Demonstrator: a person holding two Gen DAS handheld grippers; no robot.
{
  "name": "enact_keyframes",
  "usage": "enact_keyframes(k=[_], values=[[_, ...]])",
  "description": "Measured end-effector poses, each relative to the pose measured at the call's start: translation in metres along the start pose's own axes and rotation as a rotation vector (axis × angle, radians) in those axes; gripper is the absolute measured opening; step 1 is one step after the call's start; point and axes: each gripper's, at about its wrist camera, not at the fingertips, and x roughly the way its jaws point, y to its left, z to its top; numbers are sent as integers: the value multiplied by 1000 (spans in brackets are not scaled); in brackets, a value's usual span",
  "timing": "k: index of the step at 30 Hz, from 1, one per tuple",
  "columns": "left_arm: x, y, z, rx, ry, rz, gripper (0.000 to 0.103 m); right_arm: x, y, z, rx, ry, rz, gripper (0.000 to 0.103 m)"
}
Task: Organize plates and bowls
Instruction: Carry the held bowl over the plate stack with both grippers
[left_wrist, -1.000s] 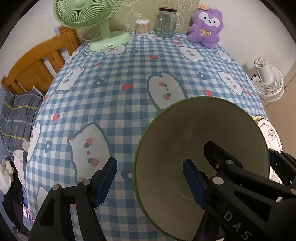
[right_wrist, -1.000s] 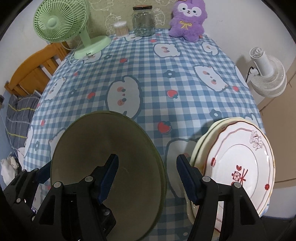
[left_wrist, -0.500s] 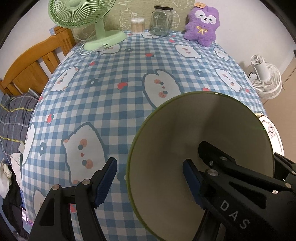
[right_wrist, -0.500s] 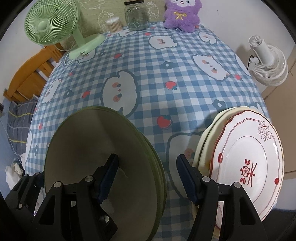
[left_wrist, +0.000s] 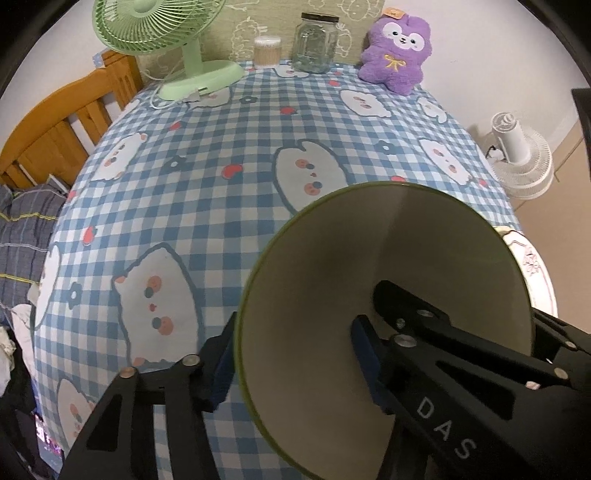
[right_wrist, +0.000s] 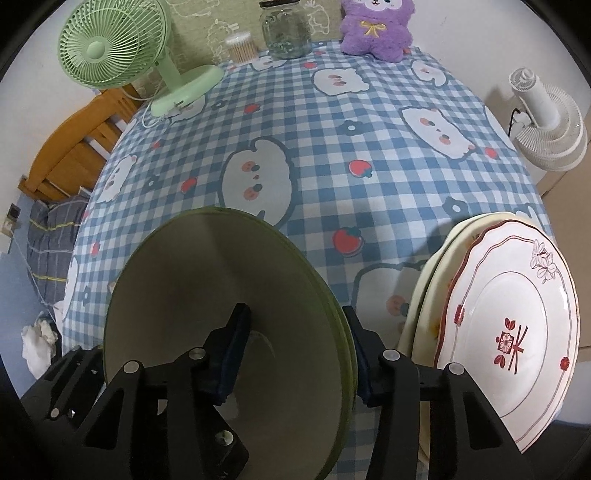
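Left wrist view: "DAS" is printed on a gripper arm inside the green bowl (left_wrist: 388, 288).
Left gripper (left_wrist: 295, 354) and right gripper (right_wrist: 295, 350) each straddle the bowl's wall; whether they clamp is unclear. Plates (right_wrist: 517, 332) lean beside it.

White walls (left_wrist: 480, 44), wooden bed frame (left_wrist: 62, 125), checked tablecloth (left_wrist: 229, 147)

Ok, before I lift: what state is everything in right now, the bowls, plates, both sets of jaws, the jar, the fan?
Green bowls: seemingly two nested, opening up.
Left gripper: jaws astride the bowls' left wall, grip unclear.
Right gripper: jaws astride the right wall, grip unclear.
Plates: stacked, patterned one on top, untouched.
Glass jar: lid on.
Green fan: blades look still.
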Motion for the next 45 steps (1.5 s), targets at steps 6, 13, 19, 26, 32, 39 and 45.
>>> enact_keyframes(k=[6,13,19,26,32,39,45], values=[[0,-3,0,2,6,-12,54,0,0,0,-2,8,-2,51],[-1,-3,-1,-1,4,-16,52,-2,2,-2,-9,4,-15,50],[-5,-1,-2,-20,11,-26,52,-6,4,-2,-9,0,-25,51],[-17,-4,-1,-9,-13,-39,52,-23,4,-1,-4,-26,-38,51],[-34,-6,-1,25,-43,-46,52,-44,8,-4,9,-58,-46,50],[-56,-8,0,49,-69,-53,51,-68,11,-7,39,-91,-52,51],[-72,-14,-1,64,-90,-56,51,-86,5,-9,47,-121,-47,50]])
